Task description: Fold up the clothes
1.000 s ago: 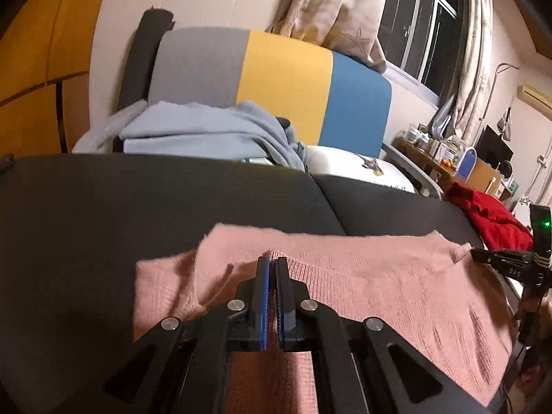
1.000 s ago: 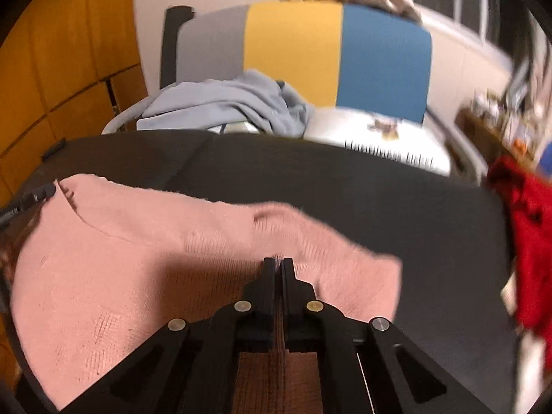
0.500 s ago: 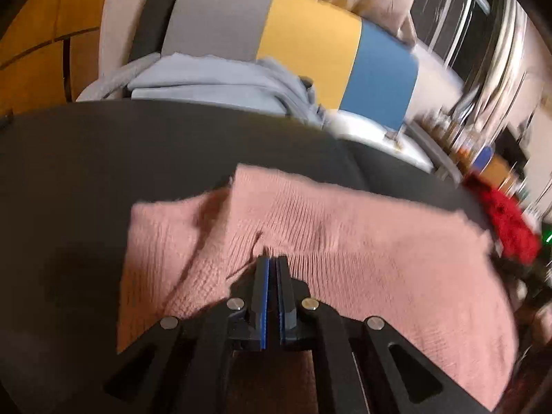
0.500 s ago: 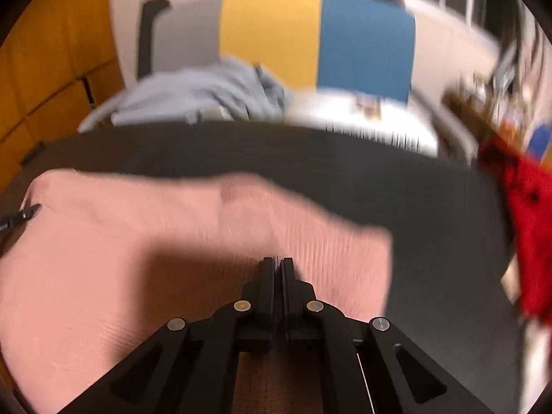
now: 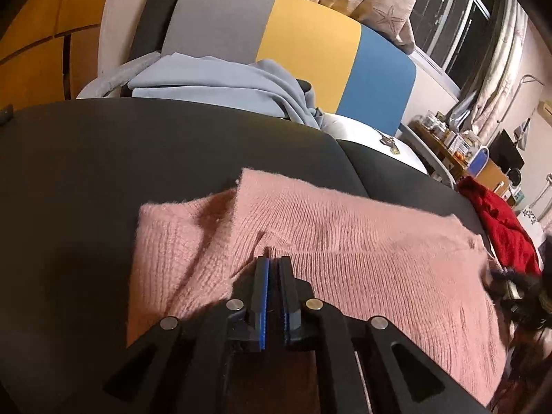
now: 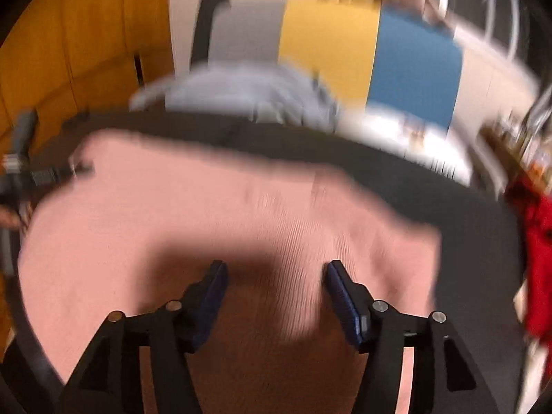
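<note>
Pink knit sweater (image 5: pixel 362 258) lies partly folded on the dark counter (image 5: pixel 103 172), one layer doubled over at its left end. Left tool (image 5: pixel 273 265) low over the knit, jaws nearly closed; whether fabric is pinched, cannot tell. Right tool (image 6: pixel 276 272) opening, jaws wide, sweater (image 6: pixel 207 214) below, not gripped; view blurred

Behind the dark bench (image 5: pixel 172 158) stands a grey, yellow and blue panel (image 5: pixel 307 45). Patterned curtains (image 5: pixel 365 0) frame a dark window (image 5: pixel 448 24), warm light falling on orange-wood panelling (image 5: pixel 38 41) at left.
</note>
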Demonstrator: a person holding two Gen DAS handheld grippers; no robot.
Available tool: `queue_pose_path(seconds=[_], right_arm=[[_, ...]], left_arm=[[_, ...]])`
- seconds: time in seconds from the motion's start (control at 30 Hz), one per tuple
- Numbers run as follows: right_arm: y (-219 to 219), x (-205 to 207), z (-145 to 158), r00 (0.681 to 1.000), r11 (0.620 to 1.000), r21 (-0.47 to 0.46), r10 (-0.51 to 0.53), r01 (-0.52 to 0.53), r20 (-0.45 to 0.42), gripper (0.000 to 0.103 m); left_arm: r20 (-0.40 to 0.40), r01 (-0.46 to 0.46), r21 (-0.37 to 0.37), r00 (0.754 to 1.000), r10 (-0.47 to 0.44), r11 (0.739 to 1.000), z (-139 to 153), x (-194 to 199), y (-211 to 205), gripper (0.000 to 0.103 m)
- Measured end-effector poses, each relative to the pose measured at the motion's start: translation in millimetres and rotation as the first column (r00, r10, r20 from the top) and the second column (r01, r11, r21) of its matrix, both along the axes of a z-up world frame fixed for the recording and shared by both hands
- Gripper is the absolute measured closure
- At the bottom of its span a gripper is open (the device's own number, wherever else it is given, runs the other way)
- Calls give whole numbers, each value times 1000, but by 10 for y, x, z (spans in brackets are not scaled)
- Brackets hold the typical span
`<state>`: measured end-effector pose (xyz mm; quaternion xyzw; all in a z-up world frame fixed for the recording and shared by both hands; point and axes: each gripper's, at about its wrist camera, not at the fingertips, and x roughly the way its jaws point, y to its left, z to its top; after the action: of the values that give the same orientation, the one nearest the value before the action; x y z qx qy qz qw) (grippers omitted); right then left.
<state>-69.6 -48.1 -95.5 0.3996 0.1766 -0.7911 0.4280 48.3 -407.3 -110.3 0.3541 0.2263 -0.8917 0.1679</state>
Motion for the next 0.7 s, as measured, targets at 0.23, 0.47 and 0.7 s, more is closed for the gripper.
queue_pose_path(seconds=[0.23, 0.47, 0.7], right_arm=[[621, 511, 9, 990, 986, -166, 14, 10, 138, 41], [644, 640, 149, 992, 984, -173, -12, 34, 128, 35], [572, 662, 375, 998, 973, -230, 20, -7, 56, 16]], left_arm=[[3, 45, 0, 999, -45, 999, 26, 296, 171, 95], [-66, -70, 36, 995, 73, 997, 280, 967, 83, 75], [-44, -102, 16, 994, 103, 995, 366, 1449, 81, 60]])
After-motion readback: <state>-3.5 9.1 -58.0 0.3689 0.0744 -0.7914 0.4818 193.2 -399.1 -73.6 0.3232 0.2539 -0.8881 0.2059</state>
